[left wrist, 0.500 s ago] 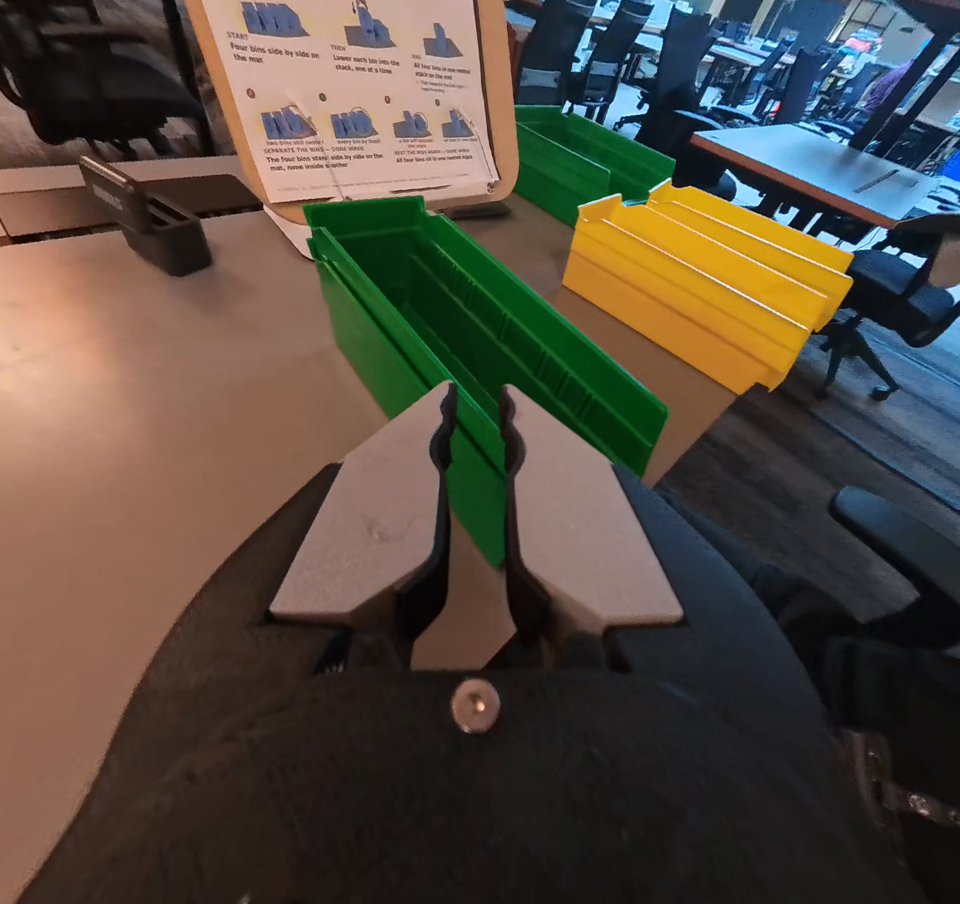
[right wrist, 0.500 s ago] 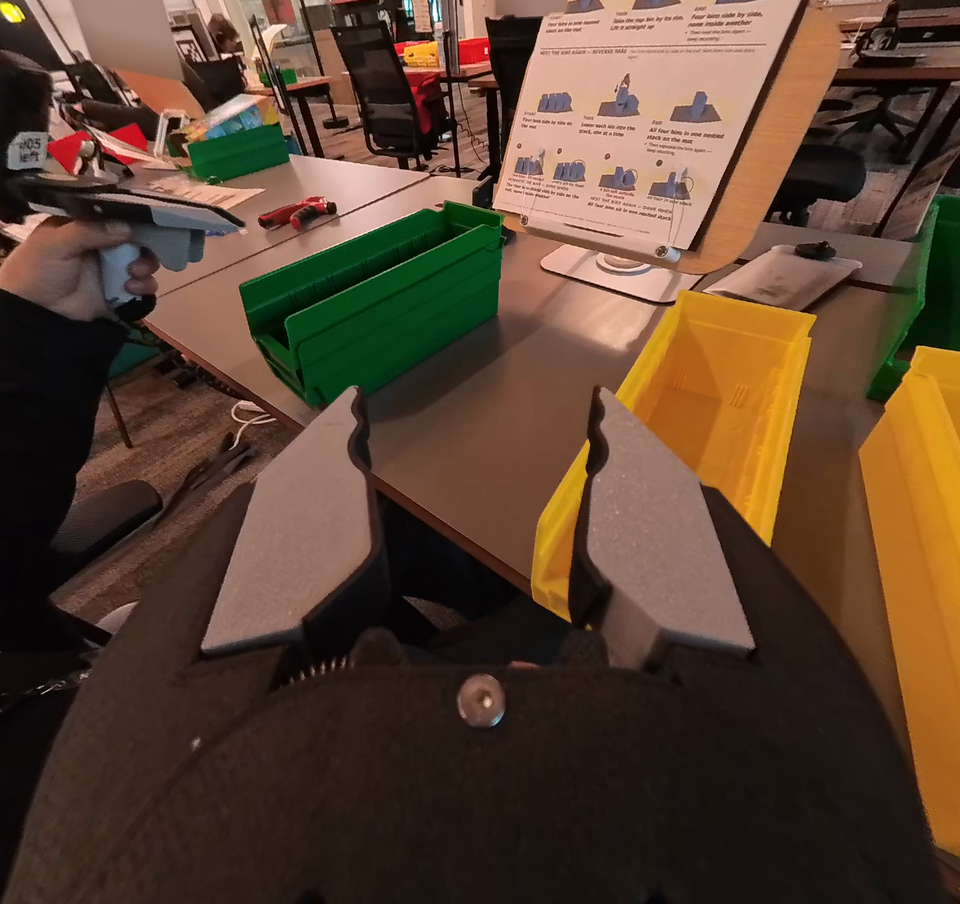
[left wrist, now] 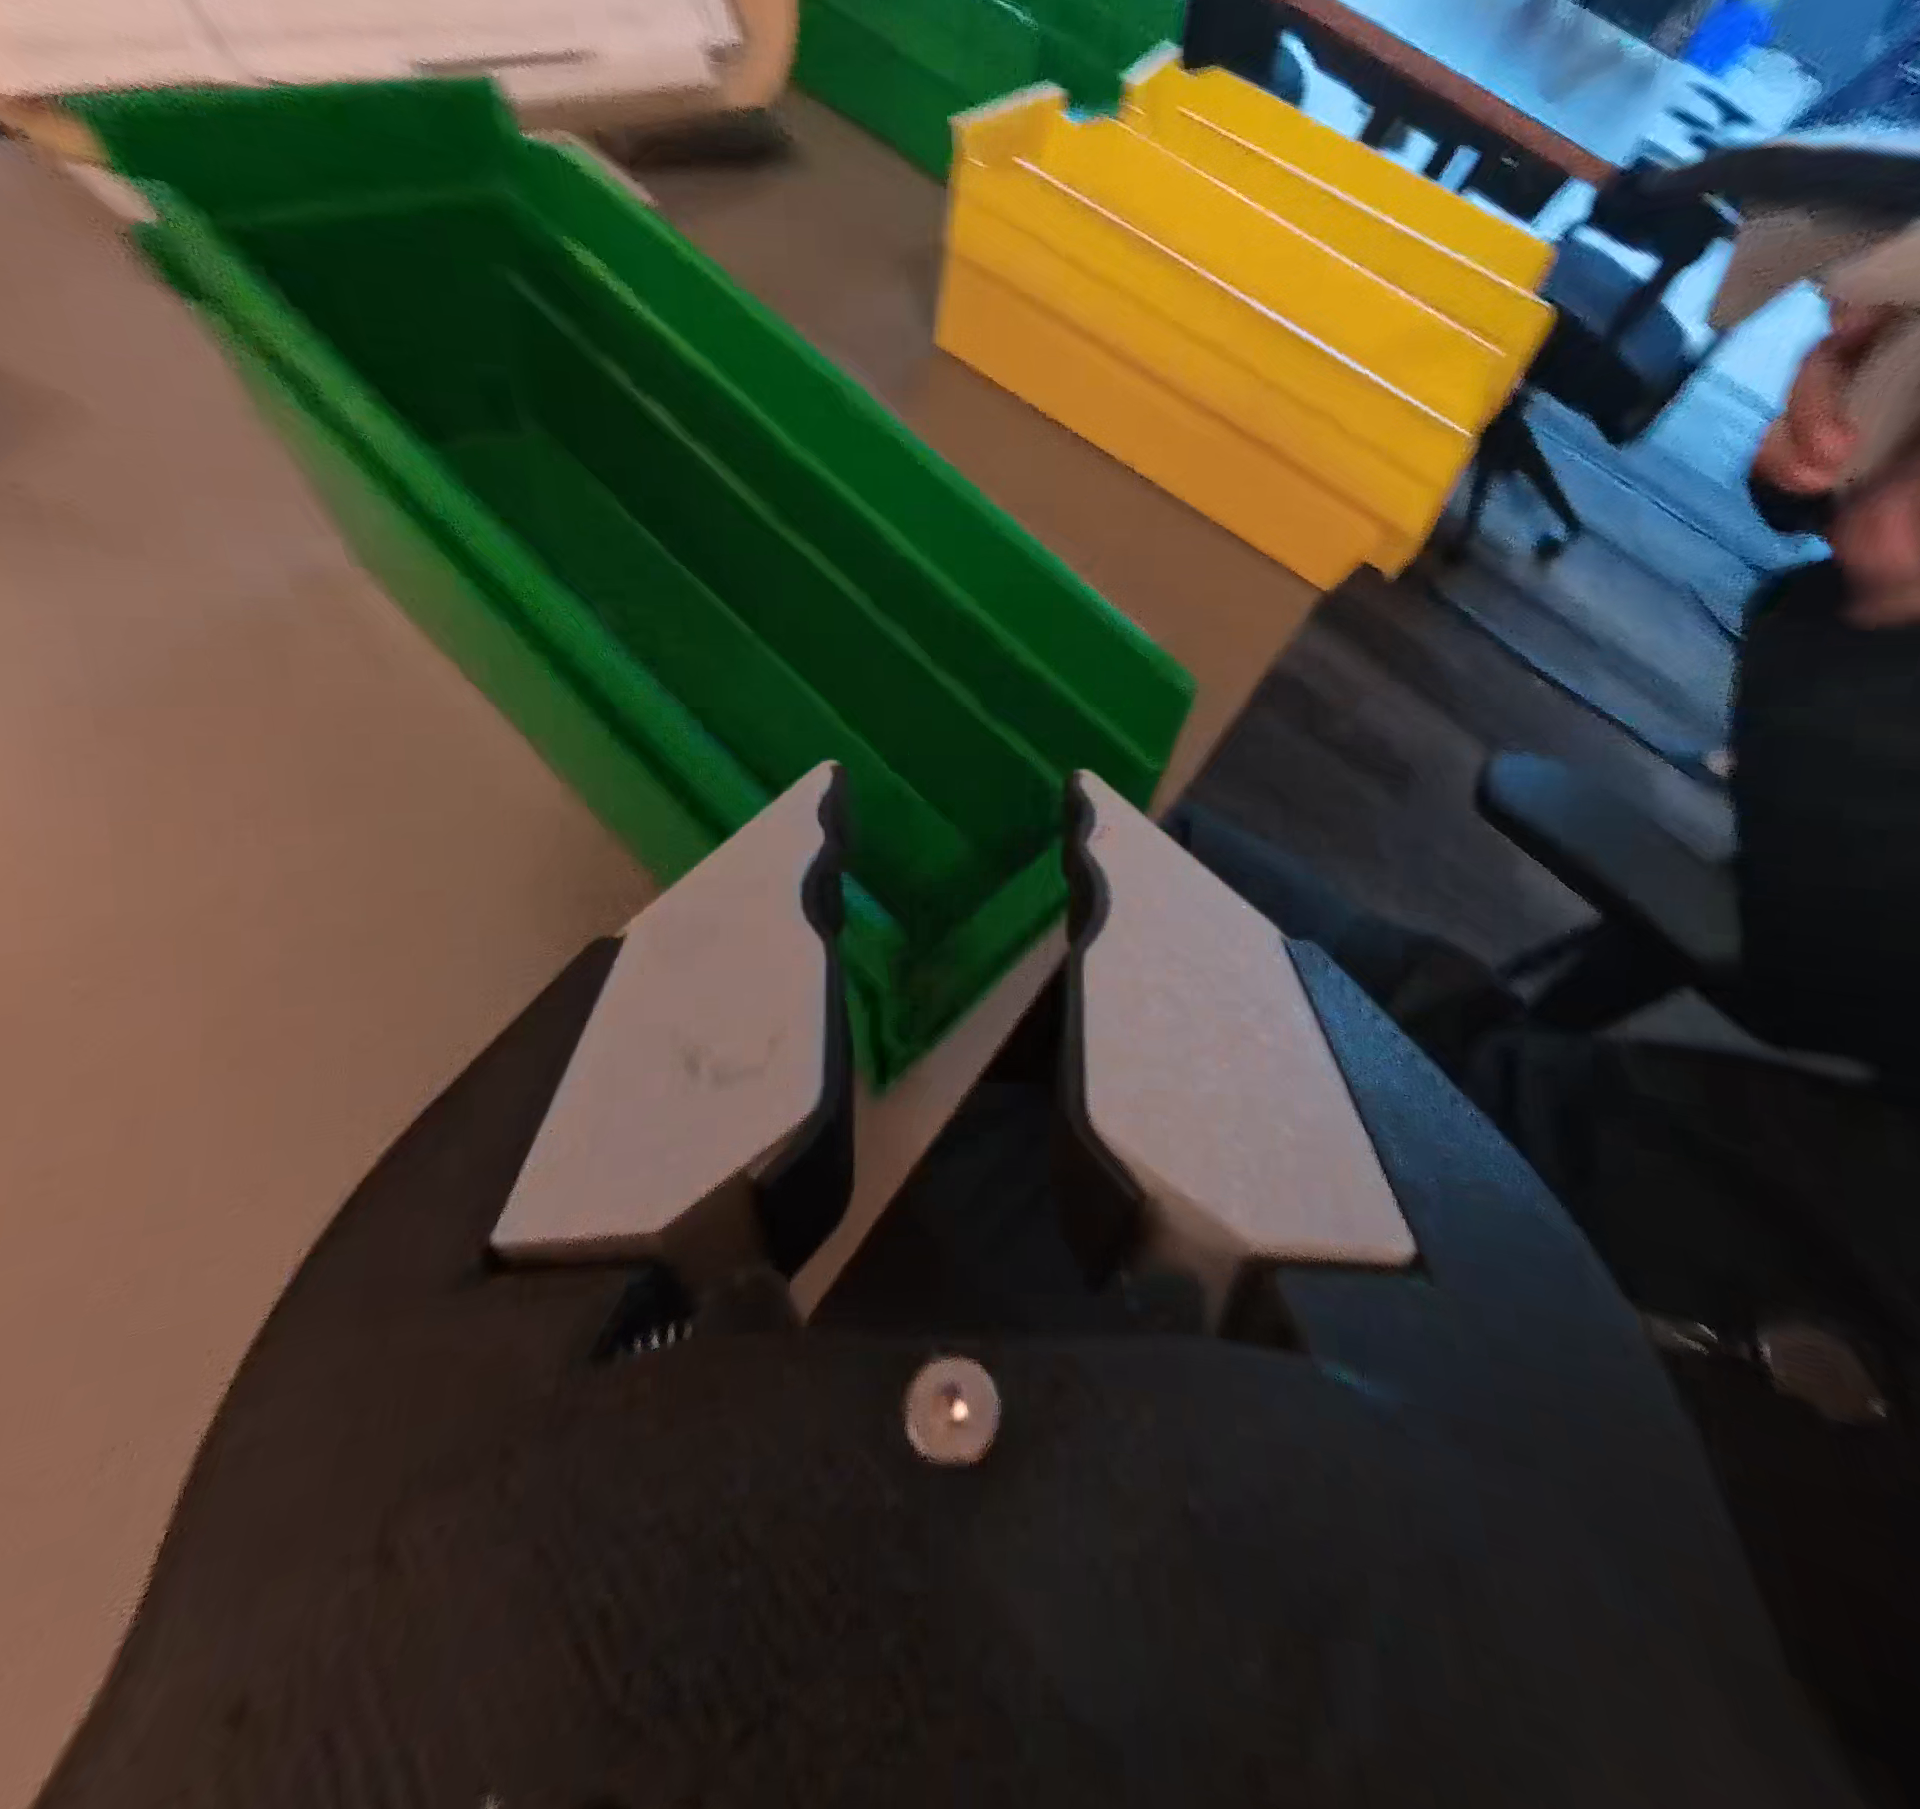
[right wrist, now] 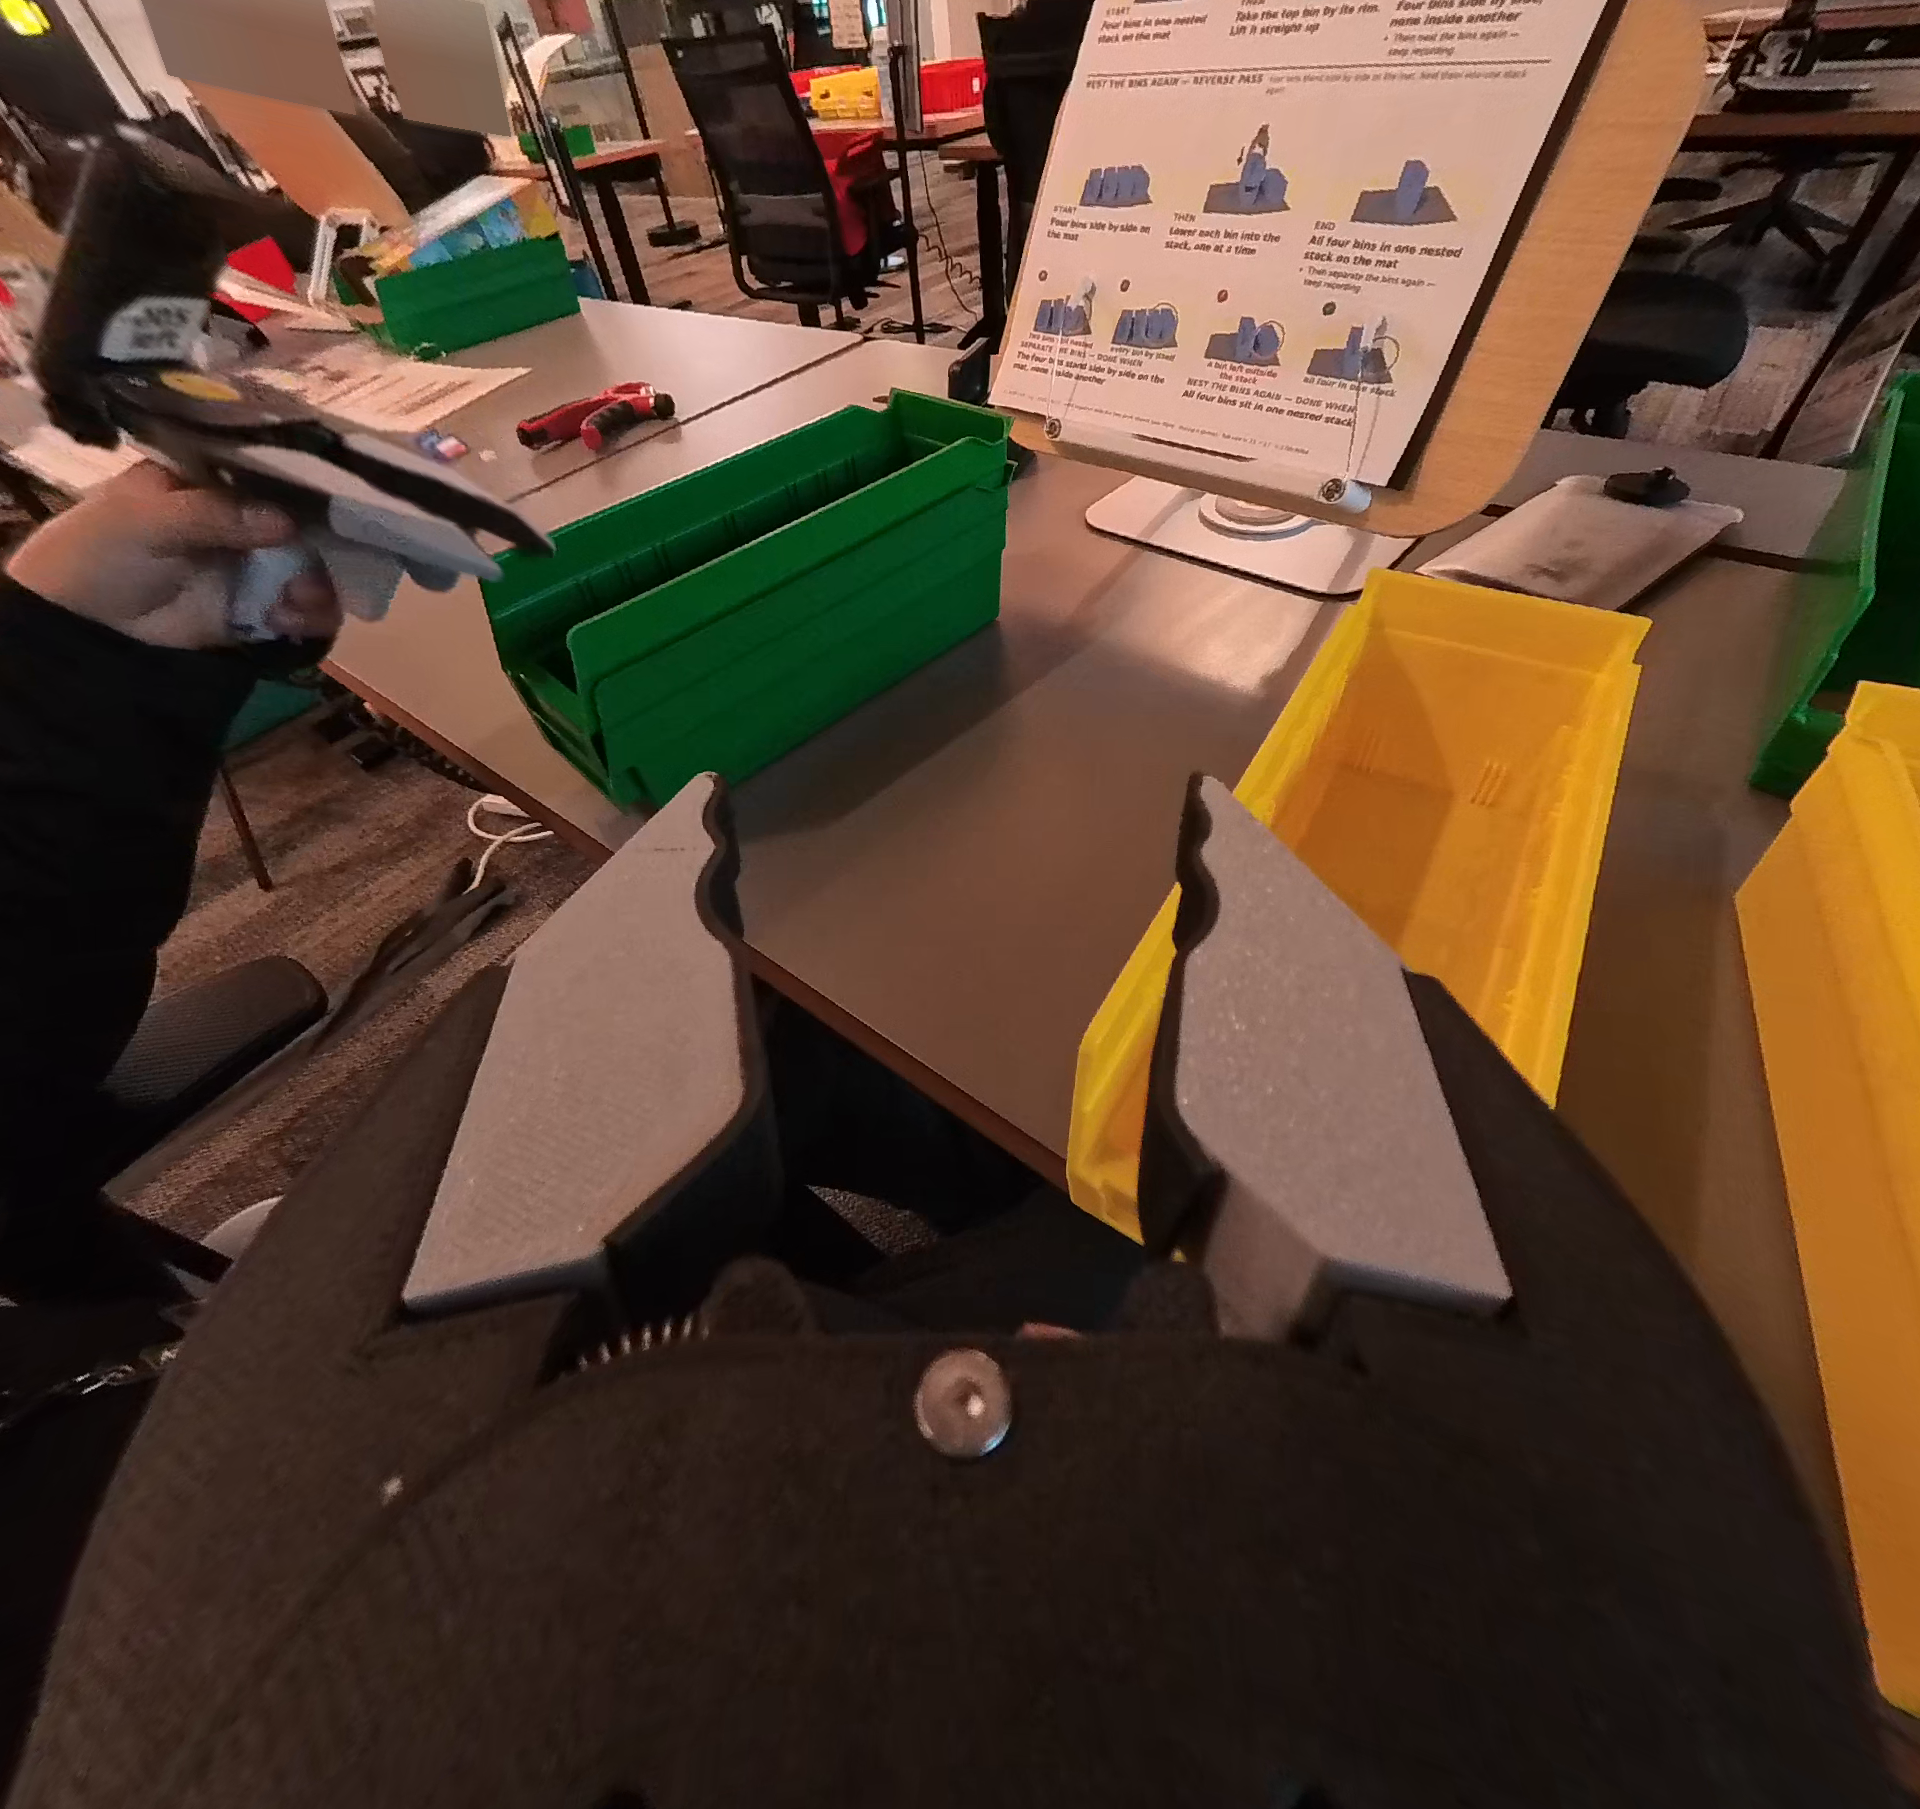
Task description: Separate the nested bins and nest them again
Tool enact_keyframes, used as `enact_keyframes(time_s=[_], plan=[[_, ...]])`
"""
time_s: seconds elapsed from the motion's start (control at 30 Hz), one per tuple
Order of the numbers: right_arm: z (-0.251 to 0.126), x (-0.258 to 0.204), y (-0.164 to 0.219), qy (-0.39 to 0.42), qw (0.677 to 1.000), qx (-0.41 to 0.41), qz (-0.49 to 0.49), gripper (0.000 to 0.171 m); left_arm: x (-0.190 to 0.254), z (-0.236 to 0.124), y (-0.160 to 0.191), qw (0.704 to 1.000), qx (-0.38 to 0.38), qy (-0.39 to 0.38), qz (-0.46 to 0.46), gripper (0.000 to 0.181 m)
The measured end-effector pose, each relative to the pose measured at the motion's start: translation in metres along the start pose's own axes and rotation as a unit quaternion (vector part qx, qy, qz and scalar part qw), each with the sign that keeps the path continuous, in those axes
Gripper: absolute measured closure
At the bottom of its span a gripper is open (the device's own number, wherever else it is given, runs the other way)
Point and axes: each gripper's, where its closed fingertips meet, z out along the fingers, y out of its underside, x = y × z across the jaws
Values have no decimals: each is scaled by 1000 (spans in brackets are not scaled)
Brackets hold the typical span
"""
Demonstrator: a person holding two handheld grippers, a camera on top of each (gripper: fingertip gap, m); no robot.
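Open office in the background, grey desk [right wrist: 987,824] up front. The left claw [left wrist: 951,860] has been spread a bit wider than half a second ago and brought down over the near end wall of the nested green bins [left wrist: 582,471], low centre of the left view; nothing's pinched yet. The right claw [right wrist: 956,866] is kept spread wide beside the yellow bin [right wrist: 1455,803], lower right. Looks like a grab on the inner green bin is being set up

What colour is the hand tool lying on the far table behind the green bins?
Red and black hand tool; right wrist view shows it best.
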Motion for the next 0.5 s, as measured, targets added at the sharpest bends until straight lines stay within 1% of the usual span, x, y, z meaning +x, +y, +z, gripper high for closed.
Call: enact_keyframes(time_s=[0.1,0.17,0.23,0.3,0.33,0.37,0.43,0.5], plan=[[0,0,1,0,1000,-2,0,88,38,17,-1,996,-11,80,24,142],[0,-1,1,1,1000,-2,-2,88,50,25,-1,995,-17,86,47,142],[-1,0,0,2,1000,-1,-3,88,39,27,-2,997,-22,36,67,145],[-3,1,-1,2,1000,2,-1,89,20,23,-3,997,-28,-23,69,144],[-4,2,-1,3,1000,4,0,89,14,19,-3,997,-28,-40,67,144],[-4,2,-2,3,1000,6,1,89,9,14,-4,996,-23,-52,62,139],[-5,3,-2,2,1000,8,3,89,-1,3,-8,995,-12,-79,52,136],[-6,2,-2,3,1000,7,1,89,-16,-13,-15,991,8,-124,50,134]])
